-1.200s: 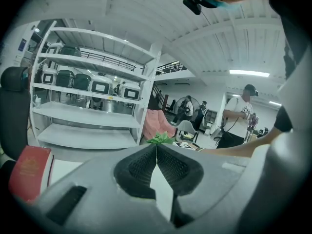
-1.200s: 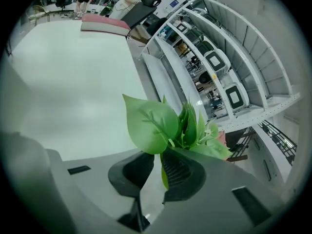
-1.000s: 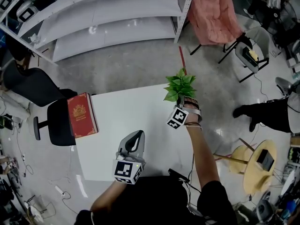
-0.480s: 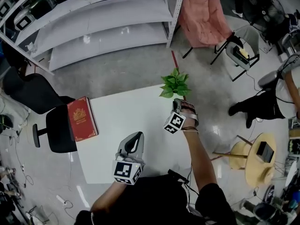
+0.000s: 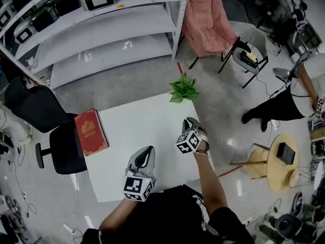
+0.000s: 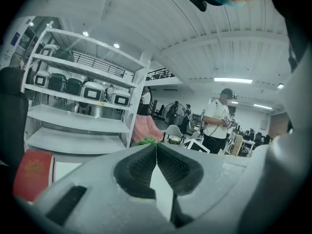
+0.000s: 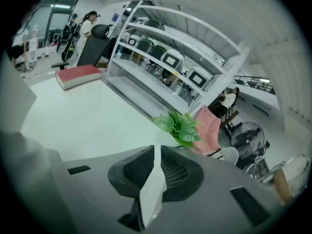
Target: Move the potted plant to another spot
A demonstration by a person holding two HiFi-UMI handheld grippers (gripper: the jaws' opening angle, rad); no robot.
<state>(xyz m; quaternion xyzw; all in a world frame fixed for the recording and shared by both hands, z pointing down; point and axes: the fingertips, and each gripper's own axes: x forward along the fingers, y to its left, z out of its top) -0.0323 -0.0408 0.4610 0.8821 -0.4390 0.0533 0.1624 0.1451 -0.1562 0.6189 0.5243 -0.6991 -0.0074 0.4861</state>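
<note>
- The scene is a workshop floor with a white table (image 5: 137, 136) in the middle, a grey shelf (image 5: 101, 39) behind it and a pink chair (image 5: 205, 24) beyond the far right corner.
- The plant (image 5: 184, 89) now stands alone on the far right corner of the table, close to the edge. Its leaves hide the pot from above.
- A second ago the right gripper (image 5: 191, 123) was right at the plant. Now it has drawn back toward the person and sits well short of the leaves.
- In the right gripper view its jaws stand a little apart with only bare table showing in the slit, so it has let go. The plant appears ahead of the tips and clear of them.
- The left gripper (image 5: 146, 154) has not shifted. It hovers over the near part of the table with its tips pressed together on nothing.
- The red book (image 5: 91, 132) lies on the left edge as before, well apart from the plant.
- My reading is that the set-down is done and the plant has its new spot, so only the retreat of the arm remains.
- One caution is that the plant sits very near the corner, where a stray nudge could send it off.
- It looks upright, as far as the leaves let me judge.
</note>
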